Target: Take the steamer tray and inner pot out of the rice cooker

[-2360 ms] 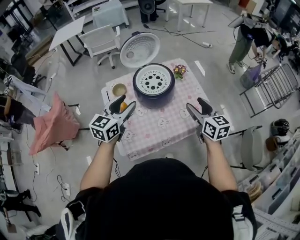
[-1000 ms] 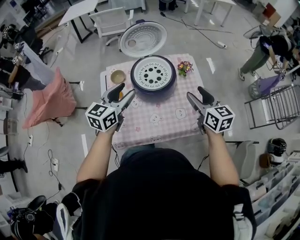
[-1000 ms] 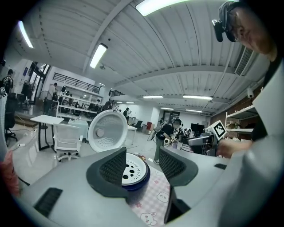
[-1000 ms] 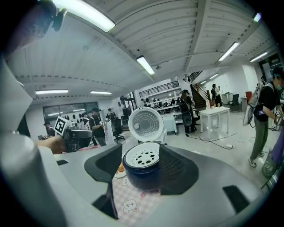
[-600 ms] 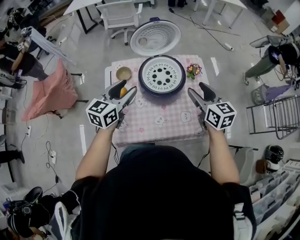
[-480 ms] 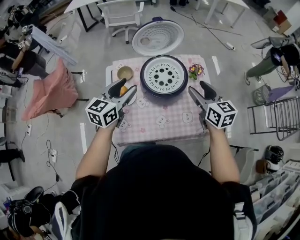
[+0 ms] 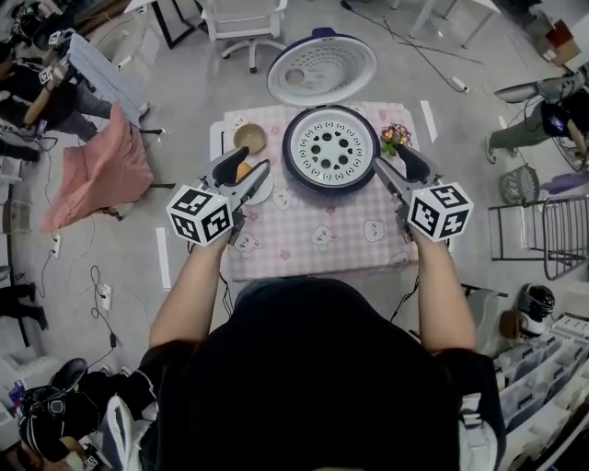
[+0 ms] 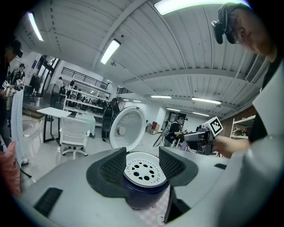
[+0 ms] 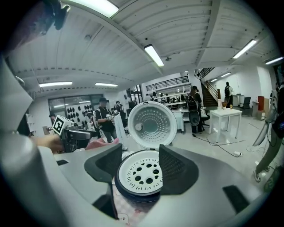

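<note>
A dark blue rice cooker (image 7: 298, 175) stands at the far side of the pink checked table, its round lid (image 7: 322, 70) swung open behind it. A white steamer tray (image 7: 331, 147) with round holes lies in its mouth; the inner pot beneath is hidden. My left gripper (image 7: 241, 175) hovers open at the cooker's left, my right gripper (image 7: 394, 169) open at its right, both apart from it. The tray (image 8: 144, 169) shows between the left jaws, and the tray (image 9: 143, 173) between the right jaws.
A tan bowl (image 7: 248, 138) and an orange object on a white plate (image 7: 260, 191) sit at the table's left. A small flower pot (image 7: 398, 137) stands right of the cooker. A white chair (image 7: 244, 18) and people stand around the table (image 7: 313, 239).
The table and cooker have come closer in the head view. Both grippers have moved forward, now flanking the cooker, and stayed open.
</note>
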`<state>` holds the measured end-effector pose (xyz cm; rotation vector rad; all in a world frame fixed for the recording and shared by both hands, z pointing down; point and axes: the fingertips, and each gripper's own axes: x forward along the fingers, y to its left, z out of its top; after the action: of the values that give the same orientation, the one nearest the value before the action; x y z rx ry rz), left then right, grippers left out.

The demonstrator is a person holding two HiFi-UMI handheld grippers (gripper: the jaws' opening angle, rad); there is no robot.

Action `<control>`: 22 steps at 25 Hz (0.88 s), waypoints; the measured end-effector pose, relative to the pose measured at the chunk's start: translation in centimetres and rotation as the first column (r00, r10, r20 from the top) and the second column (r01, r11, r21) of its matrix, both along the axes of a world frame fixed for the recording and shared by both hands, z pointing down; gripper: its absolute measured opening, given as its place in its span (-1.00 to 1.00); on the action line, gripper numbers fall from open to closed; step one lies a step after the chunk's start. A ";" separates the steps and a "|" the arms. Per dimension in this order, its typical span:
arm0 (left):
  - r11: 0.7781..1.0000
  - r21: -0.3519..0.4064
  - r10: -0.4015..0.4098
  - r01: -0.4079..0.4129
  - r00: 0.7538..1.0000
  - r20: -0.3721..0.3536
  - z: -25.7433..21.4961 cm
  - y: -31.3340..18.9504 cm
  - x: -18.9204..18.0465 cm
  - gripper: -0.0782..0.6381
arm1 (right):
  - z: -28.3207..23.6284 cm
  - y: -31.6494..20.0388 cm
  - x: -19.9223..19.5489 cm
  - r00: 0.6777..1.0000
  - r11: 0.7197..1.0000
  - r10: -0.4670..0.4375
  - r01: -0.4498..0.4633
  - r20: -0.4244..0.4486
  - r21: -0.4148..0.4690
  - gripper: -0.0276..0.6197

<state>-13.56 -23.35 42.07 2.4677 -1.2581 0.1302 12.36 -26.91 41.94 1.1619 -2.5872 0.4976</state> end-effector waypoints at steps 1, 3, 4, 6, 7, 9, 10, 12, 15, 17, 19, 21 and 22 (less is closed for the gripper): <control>1.000 -0.002 -0.001 0.001 1.000 -0.001 0.1 -0.1 -0.1 -0.09 | 0.1 -0.2 -0.4 1.000 1.000 -0.017 0.017 -0.014 -0.002 -0.08; 1.000 -0.005 -0.003 0.003 1.000 -0.003 0.3 -0.2 -0.3 -0.09 | 0.6 -0.3 -1.5 0.997 0.998 -0.066 0.065 -0.048 -0.014 -0.09; 1.000 -0.006 -0.004 0.004 1.000 -0.004 0.5 -0.2 -0.5 -0.09 | 0.9 -0.2 -2.2 0.993 0.995 -0.099 0.097 -0.066 -0.028 -0.09; 1.000 -0.012 -0.009 0.009 1.000 -0.005 0.8 -0.1 -0.8 -0.09 | 1.8 0.0 -3.7 0.980 0.983 -0.175 0.168 -0.099 -0.071 -0.09; 1.000 -0.015 -0.012 0.012 1.000 -0.006 0.9 -0.1 -1.1 -0.09 | 2.3 0.0 -4.5 0.971 0.975 -0.210 0.201 -0.113 -0.092 -0.09; 1.000 -0.022 -0.017 0.017 1.000 -0.009 1.2 -0.1 -1.3 -0.09 | 3.2 -0.1 -5.7 0.954 0.961 -0.263 0.247 -0.142 -0.122 -0.09; 1.000 -0.025 -0.018 0.018 1.000 -0.011 1.4 0.0 -1.4 -0.09 | 3.7 -0.2 -6.2 0.948 0.956 -0.280 0.261 -0.154 -0.133 -0.09; 0.999 -0.032 -0.021 0.021 1.000 -0.010 1.8 0.2 -1.5 -0.09 | 4.6 -0.4 -6.9 0.936 0.946 -0.310 0.284 -0.170 -0.159 -0.09; 0.999 -0.041 -0.028 0.028 1.000 -0.008 2.3 0.6 -1.8 -0.09 | 6.2 -0.2 -7.8 0.911 0.925 -0.361 0.322 -0.199 -0.204 -0.09; 0.998 -0.049 -0.033 0.032 0.999 -0.008 2.7 0.8 -2.1 -0.09 | 7.6 0.2 -8.5 0.887 0.903 -0.406 0.353 -0.221 -0.244 -0.09; 0.998 -0.054 -0.037 0.036 0.999 -0.007 2.9 1.0 -2.4 -0.09 | 8.9 0.7 -9.2 0.859 0.880 -0.451 0.382 -0.243 -0.283 -0.09; 0.997 -0.057 -0.042 0.042 0.999 -0.008 3.0 1.1 -2.8 -0.09 | 10.2 1.2 -9.9 0.829 0.855 -0.494 0.408 -0.264 -0.319 -0.09; 0.997 -0.059 -0.045 0.045 0.999 -0.009 3.1 1.1 -3.0 -0.09 | 10.9 1.5 -10.3 0.814 0.842 -0.514 0.420 -0.270 -0.337 -0.09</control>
<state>-16.51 -22.26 45.15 2.3857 -1.2861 0.1400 2.08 -25.40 52.80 0.4342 -2.2844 0.4491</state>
